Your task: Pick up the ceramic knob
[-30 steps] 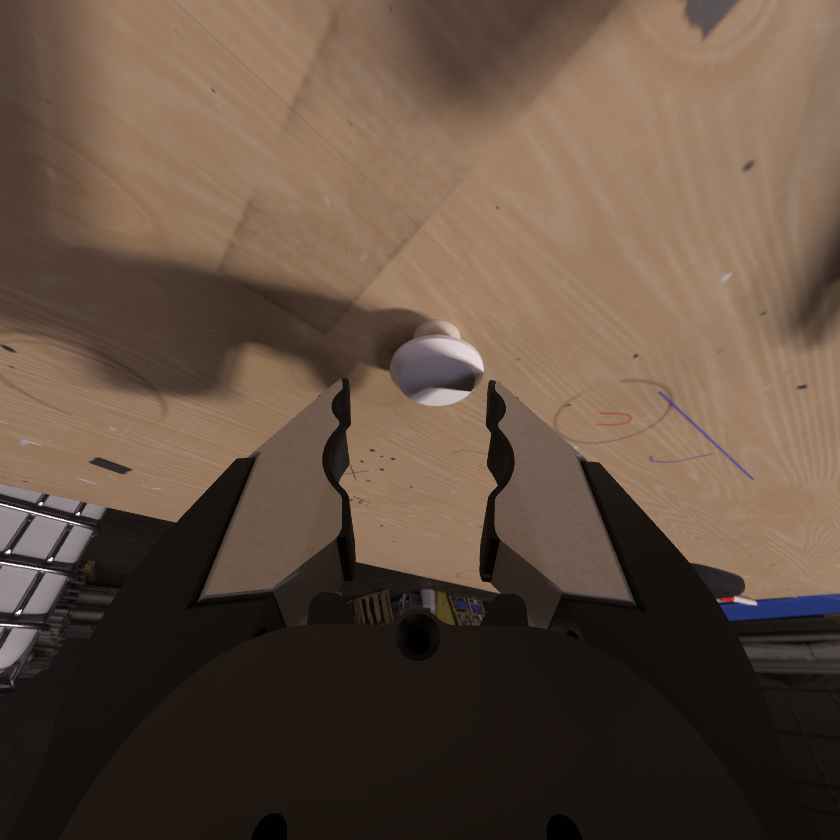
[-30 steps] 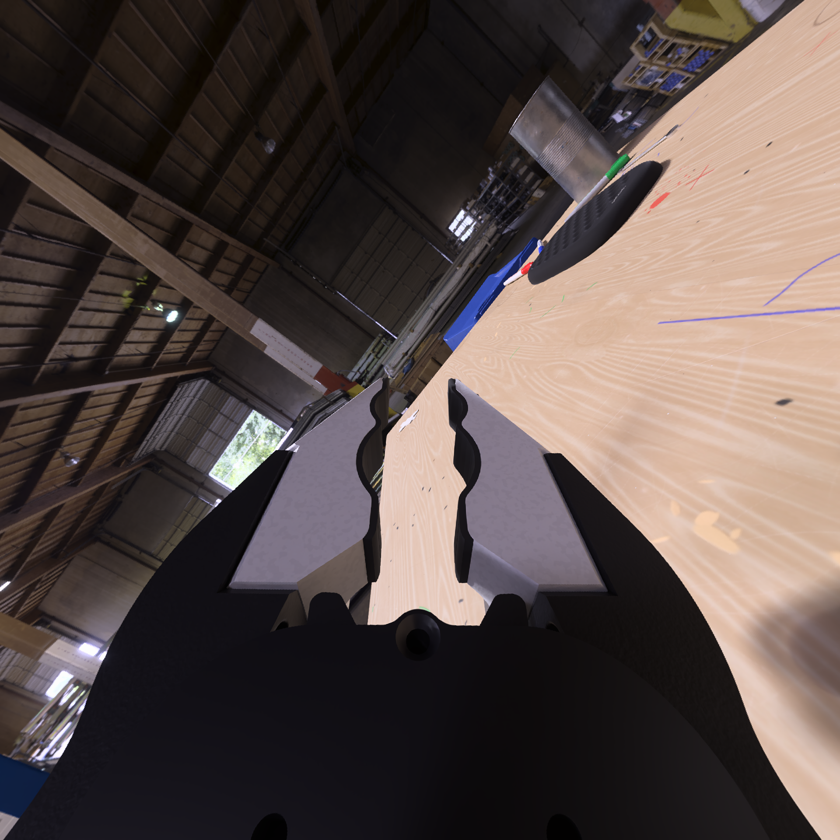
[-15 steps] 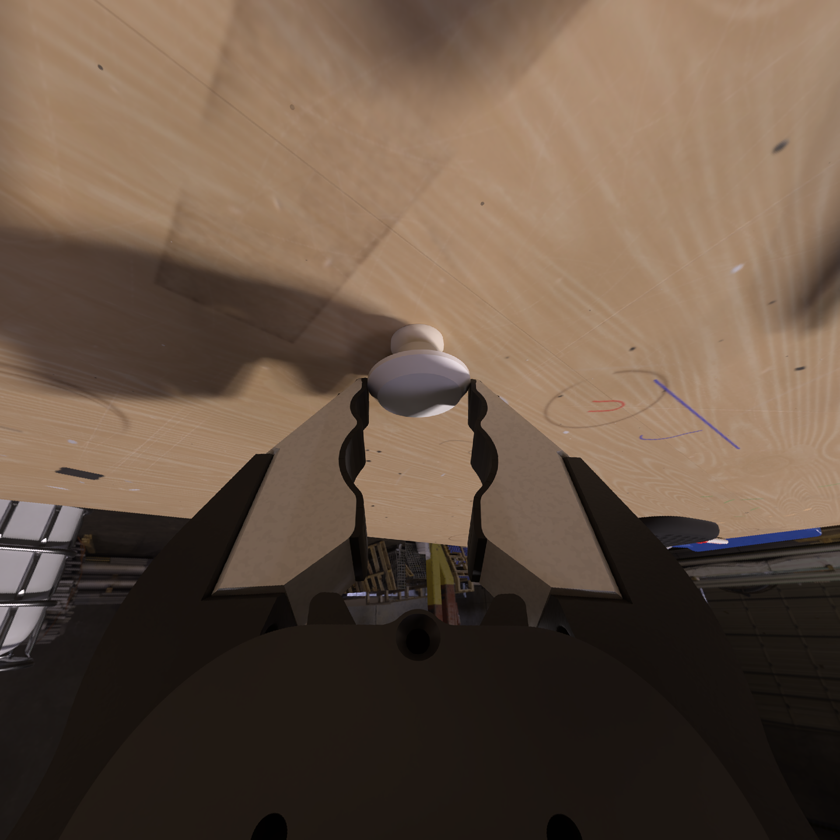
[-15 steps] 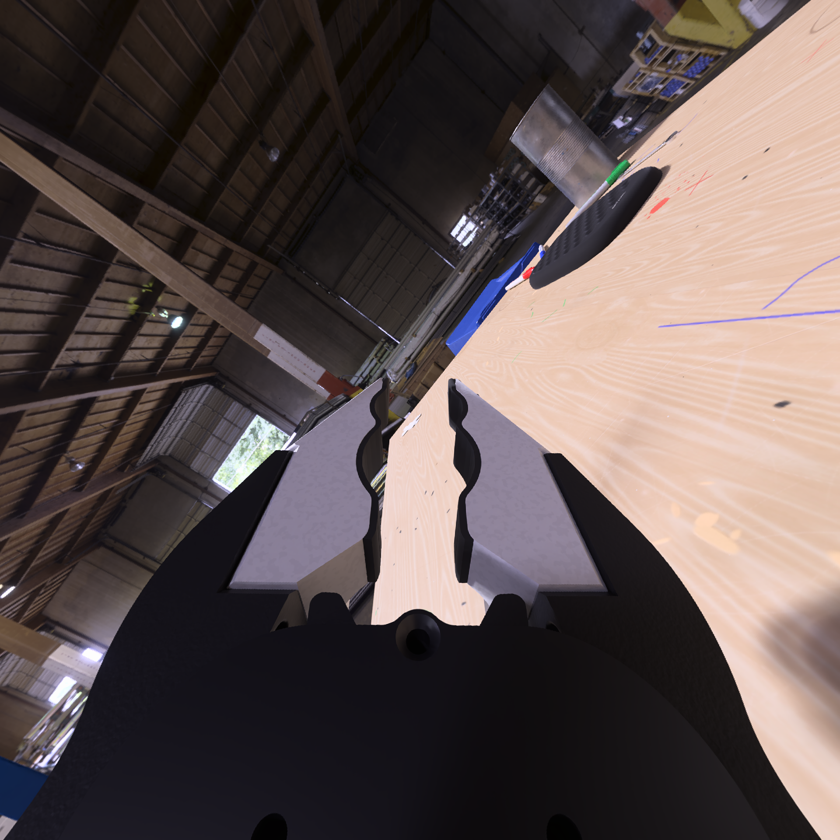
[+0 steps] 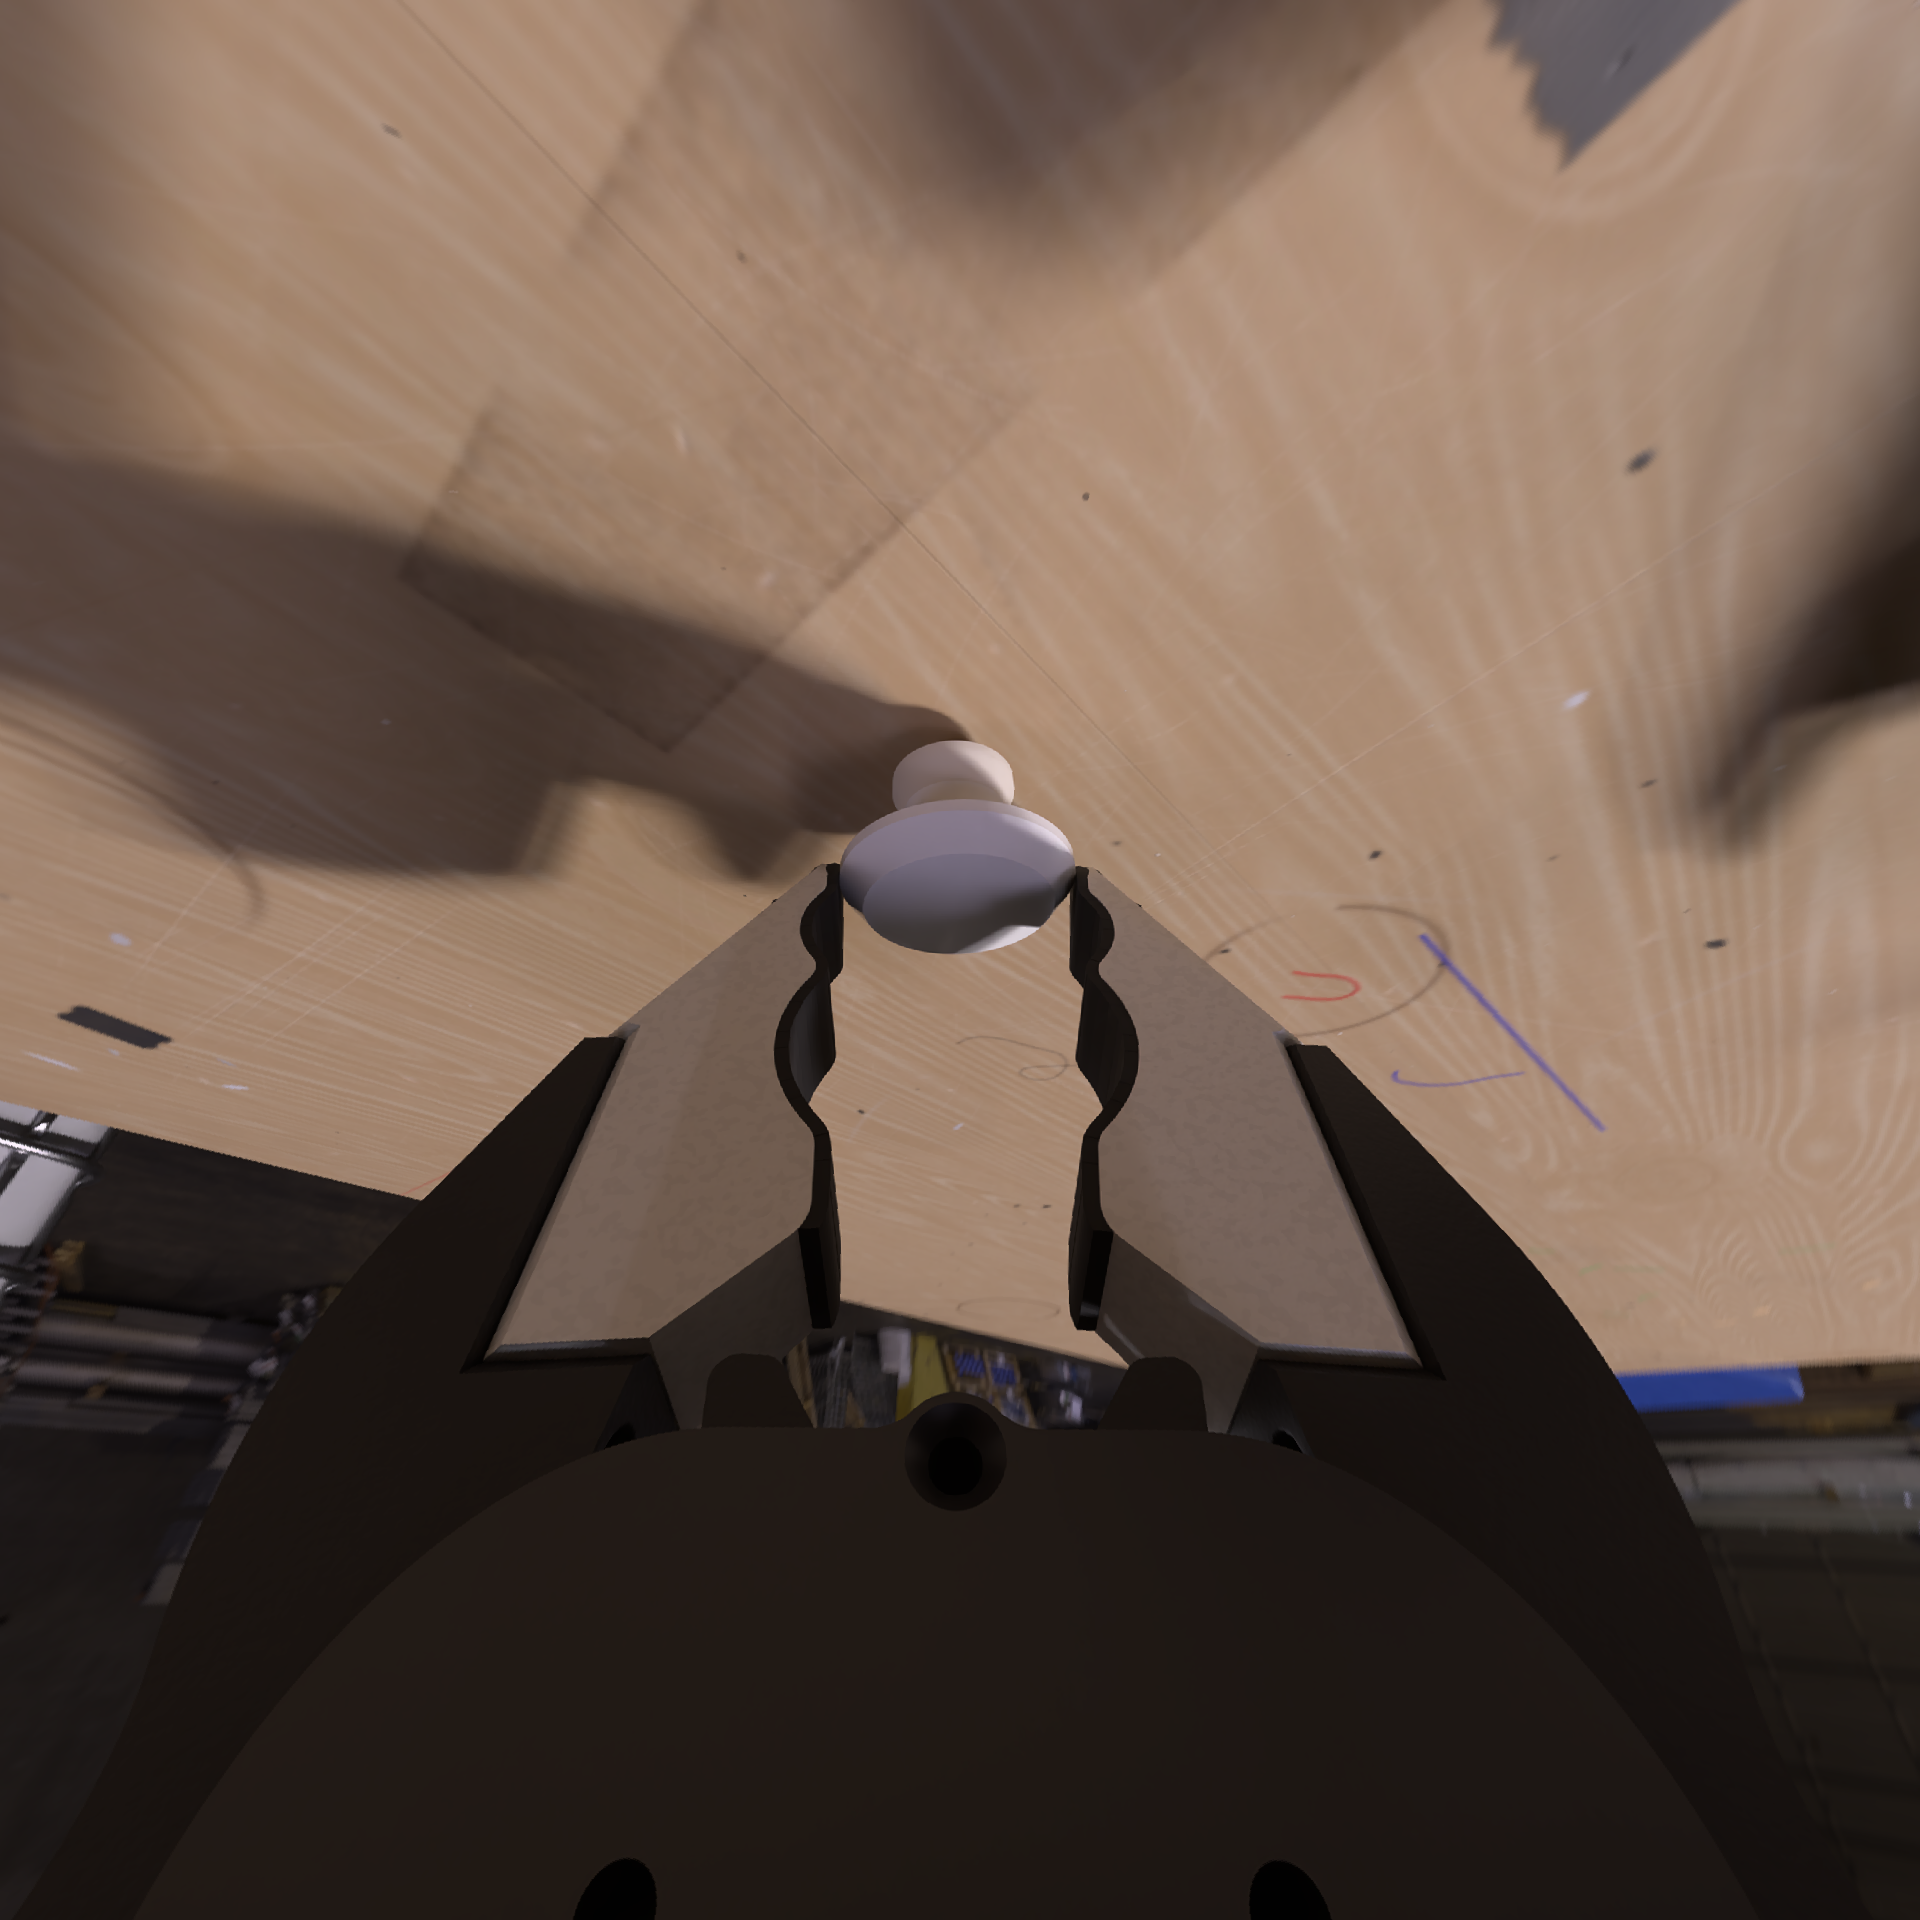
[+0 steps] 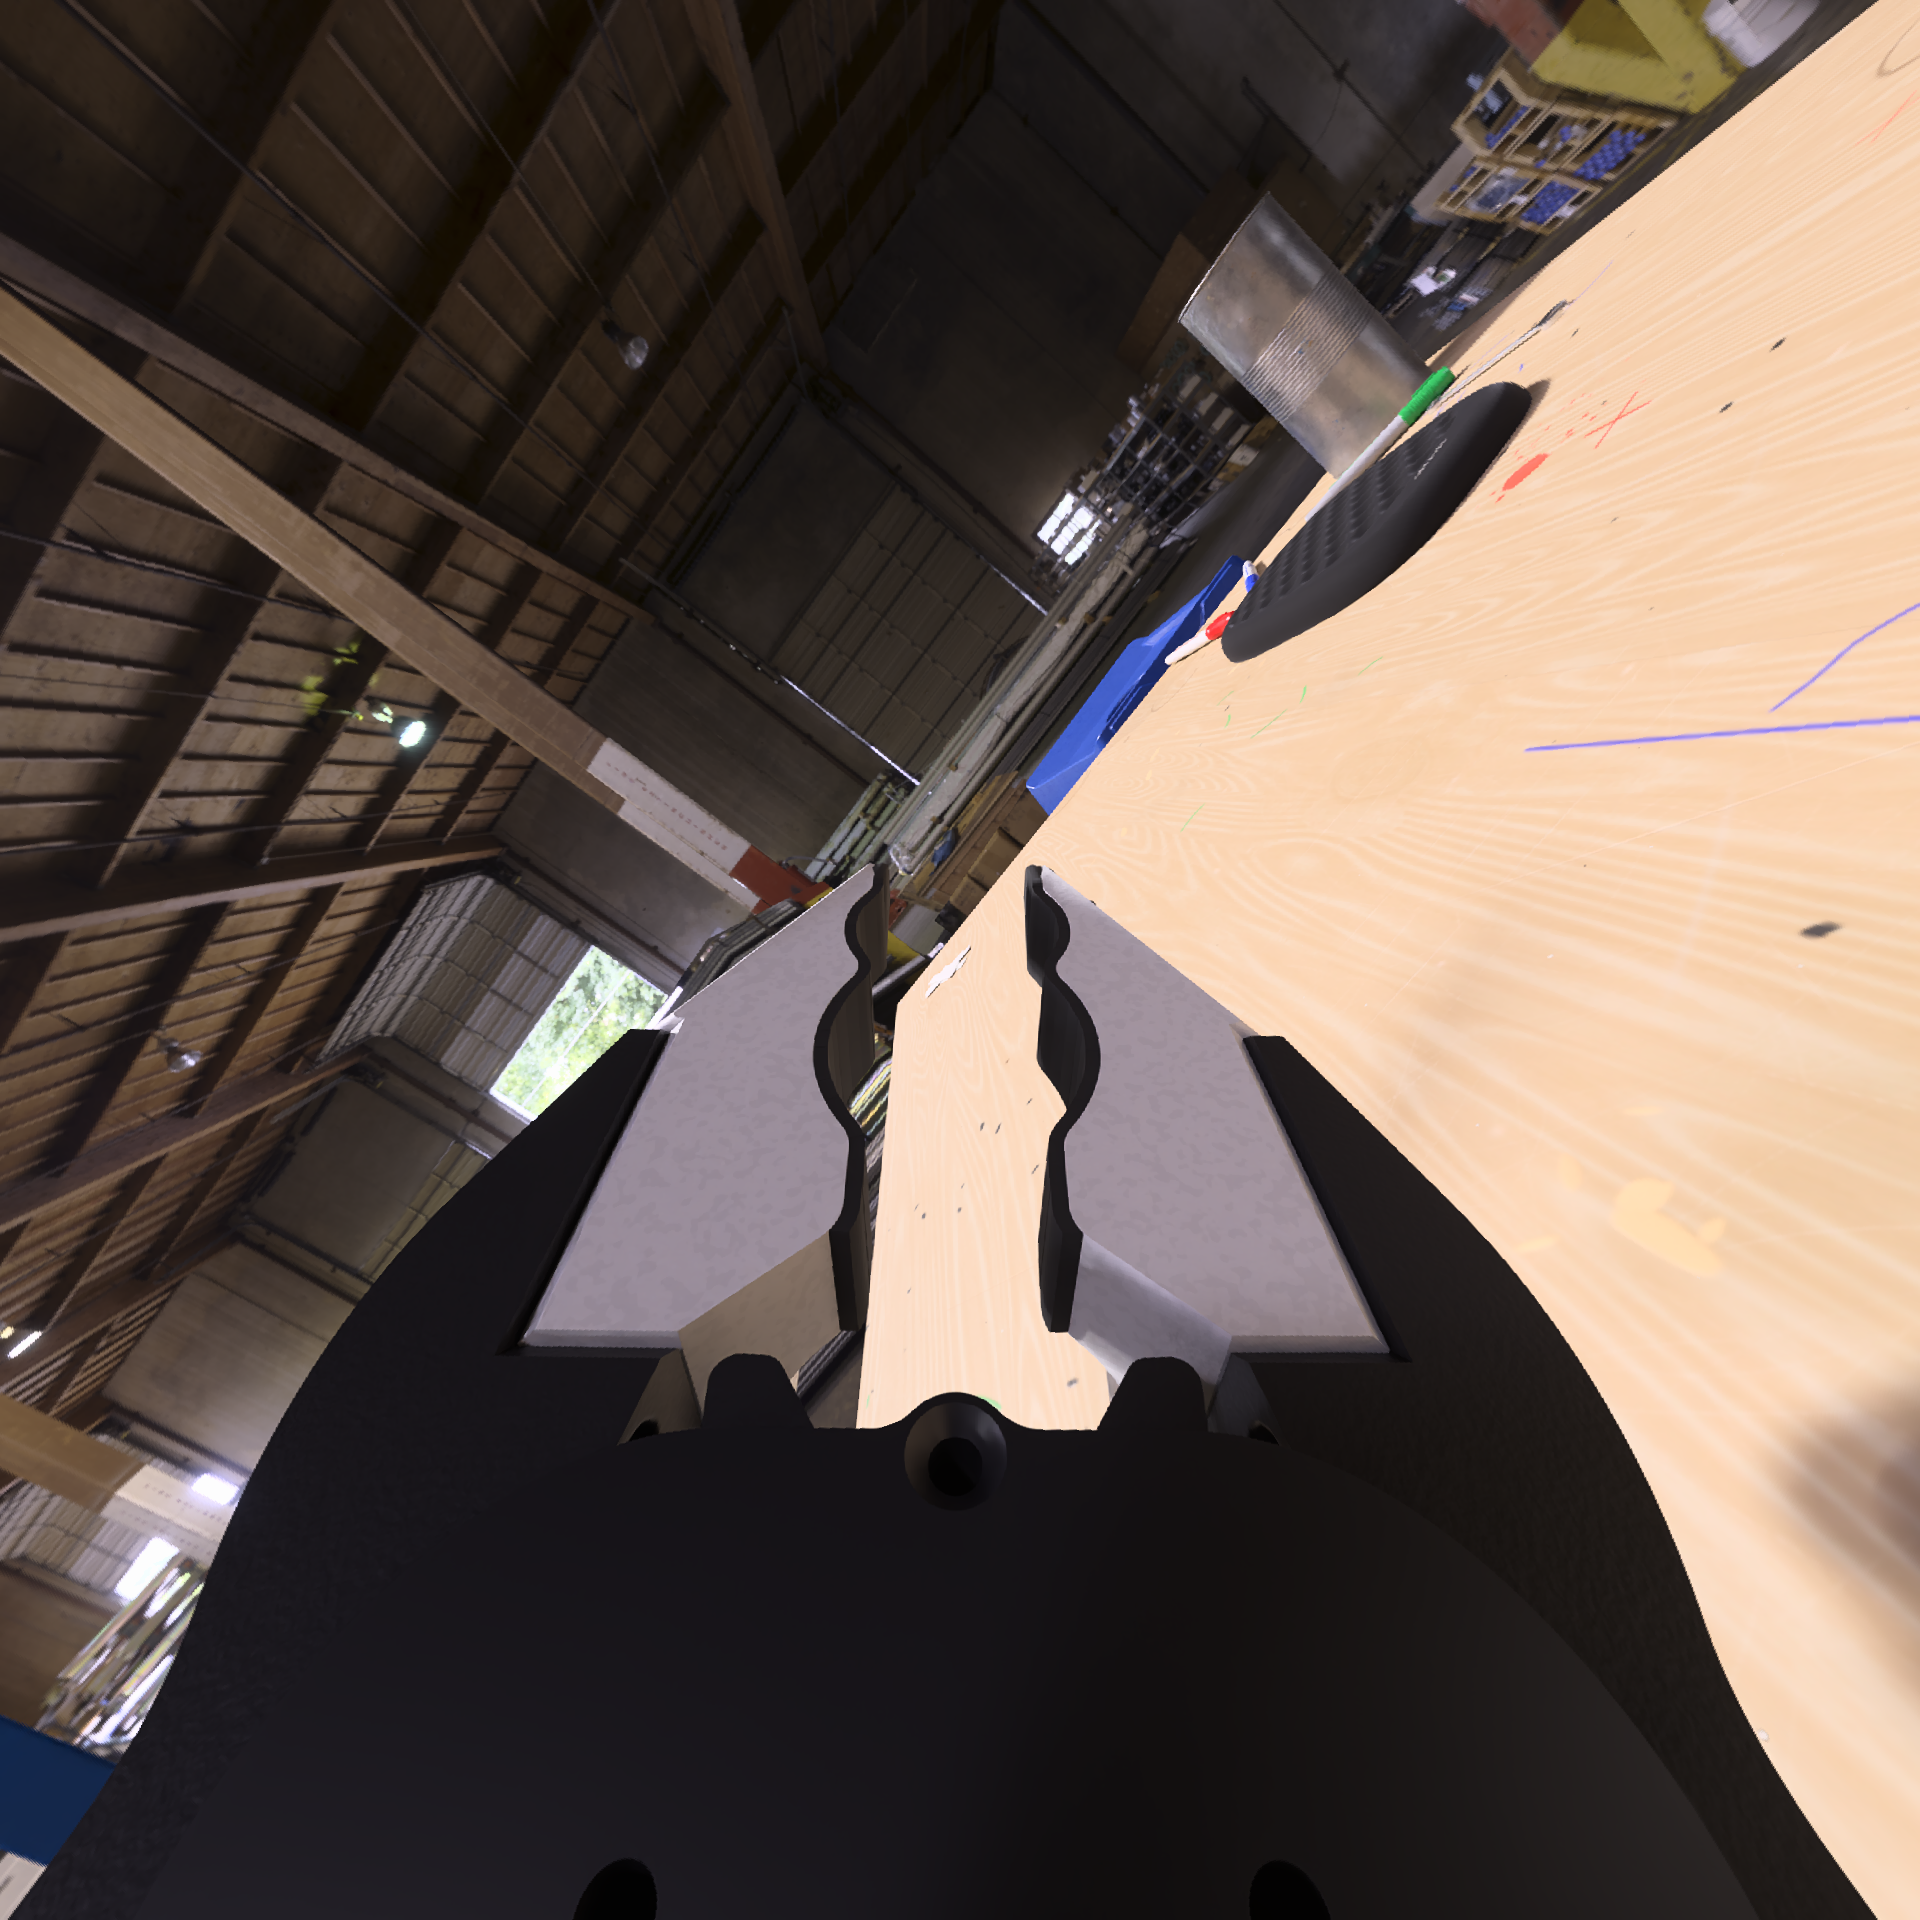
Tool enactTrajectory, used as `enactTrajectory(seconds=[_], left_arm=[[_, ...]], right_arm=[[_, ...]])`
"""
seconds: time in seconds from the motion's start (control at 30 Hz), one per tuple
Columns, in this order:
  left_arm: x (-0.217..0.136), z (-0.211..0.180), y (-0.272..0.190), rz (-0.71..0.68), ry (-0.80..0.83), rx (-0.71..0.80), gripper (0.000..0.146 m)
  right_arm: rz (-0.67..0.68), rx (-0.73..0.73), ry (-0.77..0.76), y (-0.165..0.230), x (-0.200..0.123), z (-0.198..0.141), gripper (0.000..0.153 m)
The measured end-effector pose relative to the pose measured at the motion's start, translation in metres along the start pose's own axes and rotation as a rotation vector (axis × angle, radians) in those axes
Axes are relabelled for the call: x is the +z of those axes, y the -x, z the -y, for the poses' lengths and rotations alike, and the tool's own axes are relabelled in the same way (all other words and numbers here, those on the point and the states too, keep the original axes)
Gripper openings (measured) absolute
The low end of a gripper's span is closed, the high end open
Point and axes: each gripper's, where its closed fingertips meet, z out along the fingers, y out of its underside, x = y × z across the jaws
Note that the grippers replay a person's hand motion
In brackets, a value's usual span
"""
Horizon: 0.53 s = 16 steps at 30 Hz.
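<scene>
Left gripper [image 5: 956, 902] now lifting away from wooden table [image 5: 1299, 499], fingertips clamping ceramic knob [image 5: 956, 883] by its white cap, stem pointing tableward, right gripper [image 6: 956, 894] idling apart, jaws parted, holding nothing, black round mat [image 6: 1371, 520] lying beyond.

knob [image 5: 956, 894]: glossy ceramic | table [image 5: 1247, 416]: matt grained wood

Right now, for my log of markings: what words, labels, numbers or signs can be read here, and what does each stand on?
No text here is readable.
White strip on the roof beam: print too small to read.
Black dotted pad: faint mark, too small to read.
Table: red squiggle and blue lines, scribbles rather than words.
Ceramic knob: no marking visible.
</scene>
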Motion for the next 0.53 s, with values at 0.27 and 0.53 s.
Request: enactTrajectory(seconds=[0.27,0.53], left_arm=[[-0.088,-0.001,-0.020,0.169,-0.402,-0.250,0.044],[-0.100,-0.059,-0.141,0.208,-0.653,-0.607,0.044]], right_arm=[[-0.004,0.007,-0.014,-0.002,-0.004,0.004,0.026],[-0.128,0.066,0.031,-0.027,-0.009,-0.006,0.025]])
